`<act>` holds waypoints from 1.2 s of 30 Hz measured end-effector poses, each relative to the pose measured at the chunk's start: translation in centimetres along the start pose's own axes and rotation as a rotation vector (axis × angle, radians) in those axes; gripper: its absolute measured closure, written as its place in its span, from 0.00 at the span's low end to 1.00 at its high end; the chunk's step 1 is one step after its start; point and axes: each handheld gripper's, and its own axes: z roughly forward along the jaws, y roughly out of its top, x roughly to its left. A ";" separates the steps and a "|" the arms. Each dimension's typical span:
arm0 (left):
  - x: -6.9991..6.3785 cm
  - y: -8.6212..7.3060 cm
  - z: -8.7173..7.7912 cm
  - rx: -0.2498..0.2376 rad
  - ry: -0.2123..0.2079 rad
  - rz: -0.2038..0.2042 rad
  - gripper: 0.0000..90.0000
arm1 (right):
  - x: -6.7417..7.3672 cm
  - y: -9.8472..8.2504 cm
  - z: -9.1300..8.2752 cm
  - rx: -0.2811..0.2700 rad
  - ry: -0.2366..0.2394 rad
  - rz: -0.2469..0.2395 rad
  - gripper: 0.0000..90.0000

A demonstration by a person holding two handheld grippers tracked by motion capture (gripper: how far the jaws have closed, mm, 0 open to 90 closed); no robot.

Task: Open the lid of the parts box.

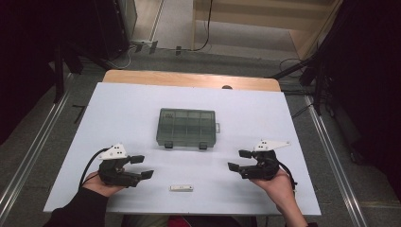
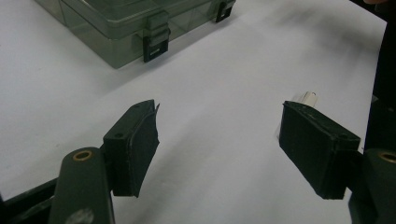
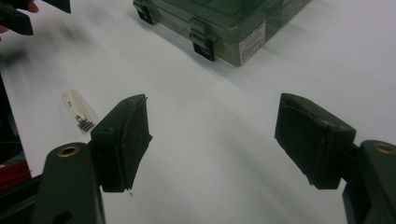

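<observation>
We note the small white strip (image 1: 181, 188) lying flat near the front edge of the white table (image 1: 123, 113), between the two hands and touching neither. The left tongs (image 1: 142, 166) rest on the table to its left, released, jaws wide apart with nothing between them. The right tongs (image 1: 238, 160) sit to its right, likewise spread and holding nothing. Behind the strip, mid-table, stands the closed clear compartment box (image 1: 187, 127), both latches facing us.
</observation>
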 end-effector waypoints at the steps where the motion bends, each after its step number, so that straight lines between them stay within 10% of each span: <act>1: 0.0 0.0 0.0 -0.001 0.000 0.000 0.31 | -0.1 0.1 0.1 0.000 -0.002 0.003 0.30; 22: 0.0 0.1 0.0 -0.005 0.001 -0.015 0.30 | -1.1 1.8 1.7 0.001 -0.019 0.002 0.35; 36: 0.0 0.2 0.0 -0.005 0.005 -0.010 0.30 | -1.4 2.6 3.5 0.055 0.002 0.025 0.67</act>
